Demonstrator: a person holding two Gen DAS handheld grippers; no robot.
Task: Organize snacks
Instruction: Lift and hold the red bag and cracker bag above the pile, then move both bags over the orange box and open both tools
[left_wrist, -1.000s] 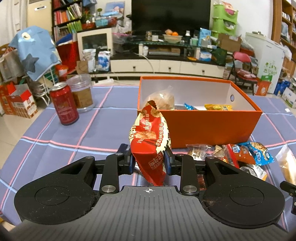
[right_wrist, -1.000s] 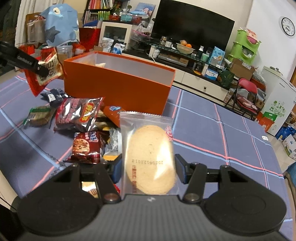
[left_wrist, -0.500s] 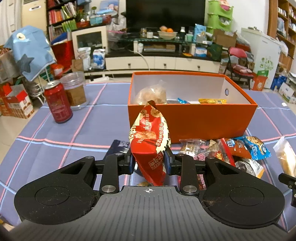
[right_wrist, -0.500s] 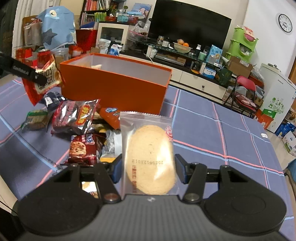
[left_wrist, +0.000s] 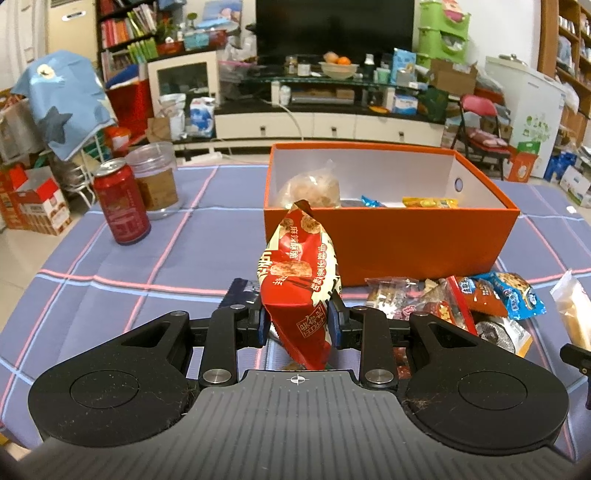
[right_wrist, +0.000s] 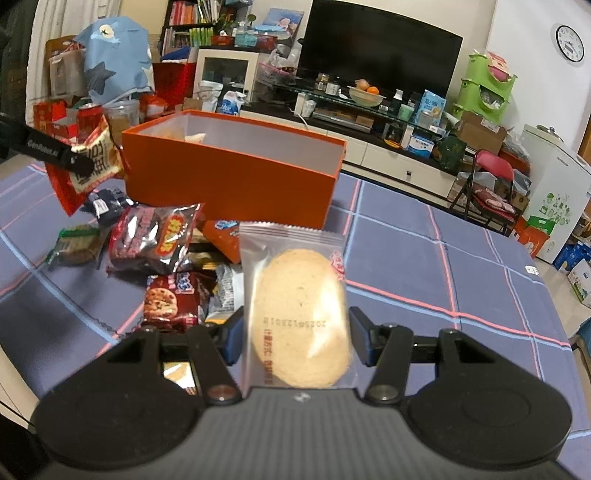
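Red crinkled snack packet (left_wrist: 297, 280), clamped upright in the left gripper (left_wrist: 297, 325), before the open orange cardboard box (left_wrist: 391, 243); clear-wrapped round biscuit (right_wrist: 299, 317), clamped in the right gripper (right_wrist: 295, 338), beside the box's corner.

Evenly lit indoor views (fisheye-bent edges), dark vignetted corners.

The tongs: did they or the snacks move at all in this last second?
Nothing visibly changed. The left tongs still pinch the red packet, and the right tongs still hold the cookie packet. The orange box and the snack pile lie as before.
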